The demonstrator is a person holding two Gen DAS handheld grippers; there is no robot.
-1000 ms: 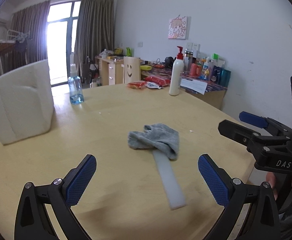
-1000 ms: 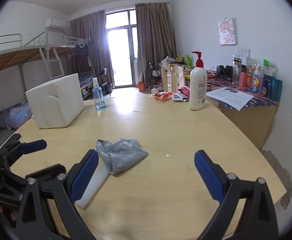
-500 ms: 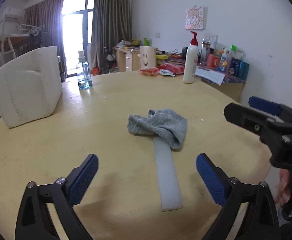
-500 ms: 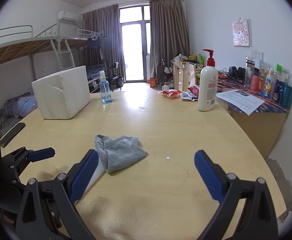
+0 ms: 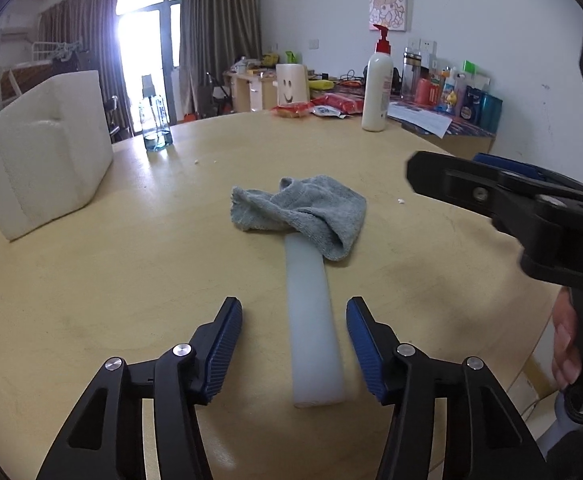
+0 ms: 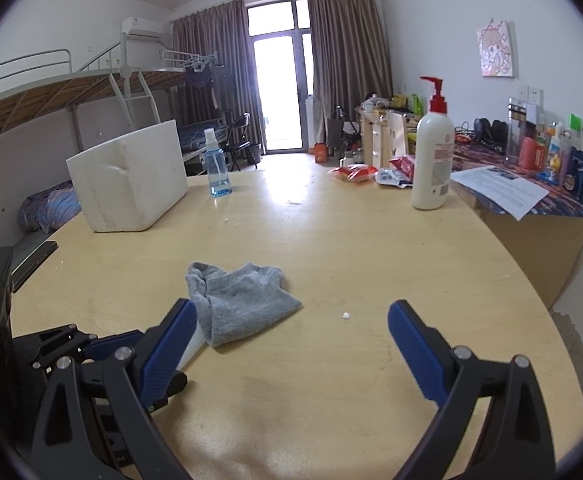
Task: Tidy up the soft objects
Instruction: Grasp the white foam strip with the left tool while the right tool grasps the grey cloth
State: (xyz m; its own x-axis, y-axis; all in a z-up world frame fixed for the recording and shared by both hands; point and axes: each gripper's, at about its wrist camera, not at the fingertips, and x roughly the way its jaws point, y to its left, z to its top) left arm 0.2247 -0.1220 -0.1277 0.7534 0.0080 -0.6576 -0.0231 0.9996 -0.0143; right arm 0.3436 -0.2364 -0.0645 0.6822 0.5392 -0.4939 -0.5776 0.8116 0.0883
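A crumpled grey cloth [image 5: 307,208] lies mid-table, draped over the far end of a long white foam strip [image 5: 311,320]. My left gripper [image 5: 293,306] straddles the near half of that strip. Its jaws are closing, and a gap still shows between each blue pad and the foam. In the right wrist view the cloth [image 6: 243,300] lies just beyond my right gripper [image 6: 291,312], which stands wide open with nothing between its fingers. A bit of the strip [image 6: 194,345] peeks out beside its left finger. The left gripper [image 6: 87,340] shows at the lower left there.
A white foam block [image 5: 43,152] stands at the far left, with a small spray bottle [image 5: 153,120] behind it. A pump lotion bottle [image 5: 377,92] and snack packets [image 5: 315,108] sit at the table's far edge. A person's hand [image 5: 565,344] holds the right gripper [image 5: 447,164].
My left gripper has come forward and down over the foam strip, and its jaws have narrowed from wide apart to close on either side of it. The cloth and strip lie as before.
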